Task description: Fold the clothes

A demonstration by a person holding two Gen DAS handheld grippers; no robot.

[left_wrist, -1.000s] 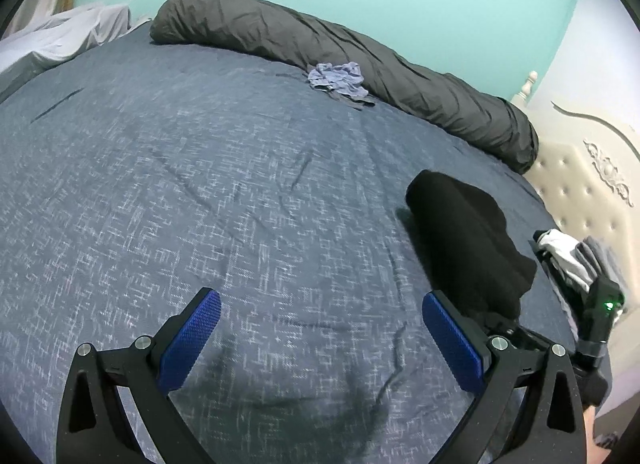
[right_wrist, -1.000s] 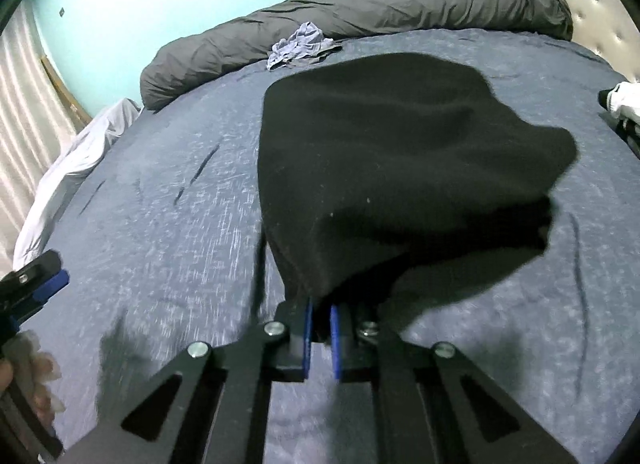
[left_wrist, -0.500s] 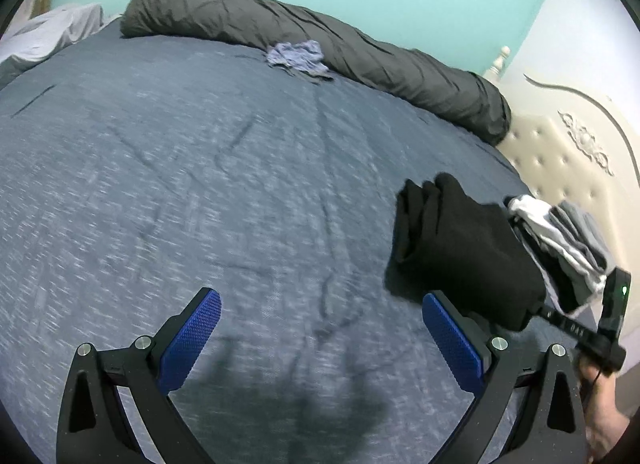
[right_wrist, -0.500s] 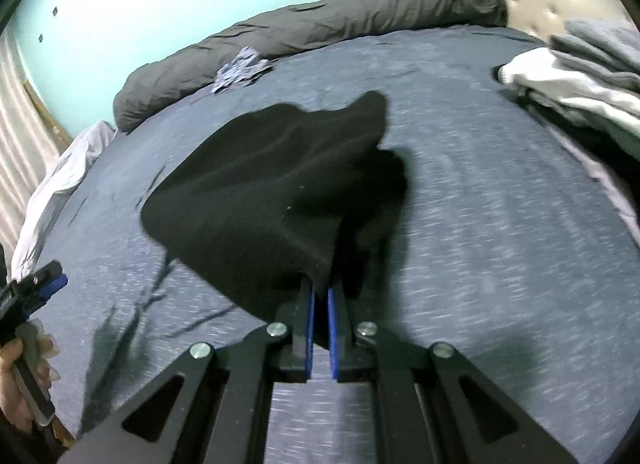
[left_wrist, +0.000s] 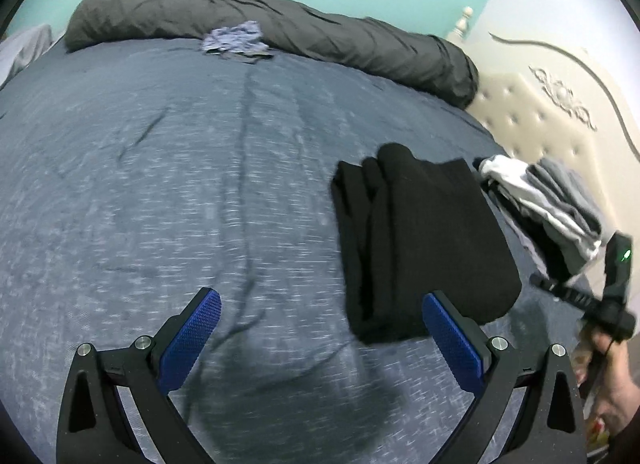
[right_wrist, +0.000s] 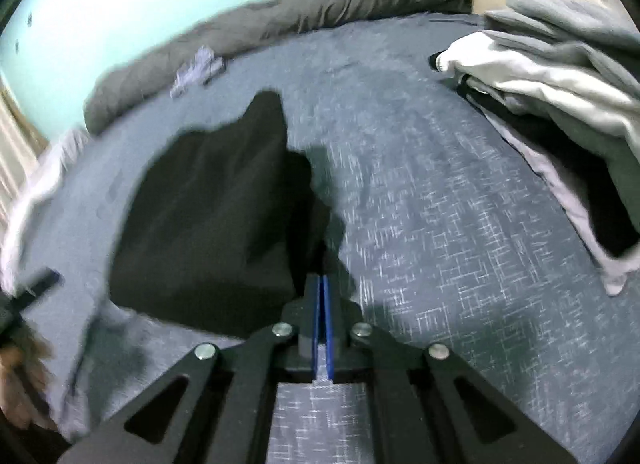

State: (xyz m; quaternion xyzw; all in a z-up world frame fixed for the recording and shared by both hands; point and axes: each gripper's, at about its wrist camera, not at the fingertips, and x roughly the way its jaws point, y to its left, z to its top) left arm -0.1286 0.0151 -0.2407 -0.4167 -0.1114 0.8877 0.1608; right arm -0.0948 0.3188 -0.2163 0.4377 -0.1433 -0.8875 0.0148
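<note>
The black garment (right_wrist: 208, 220), folded, hangs off the tips of the right gripper (right_wrist: 322, 284), whose blue pads are pinched together on its near corner, so the cloth spreads up and to the left of the fingers over the blue bedspread (right_wrist: 440, 224). From the other side, the left gripper (left_wrist: 320, 340) hovers wide open with nothing between its pads, the black garment (left_wrist: 424, 240) just beyond its right finger and beside the stack of folded clothes (left_wrist: 540, 200).
</note>
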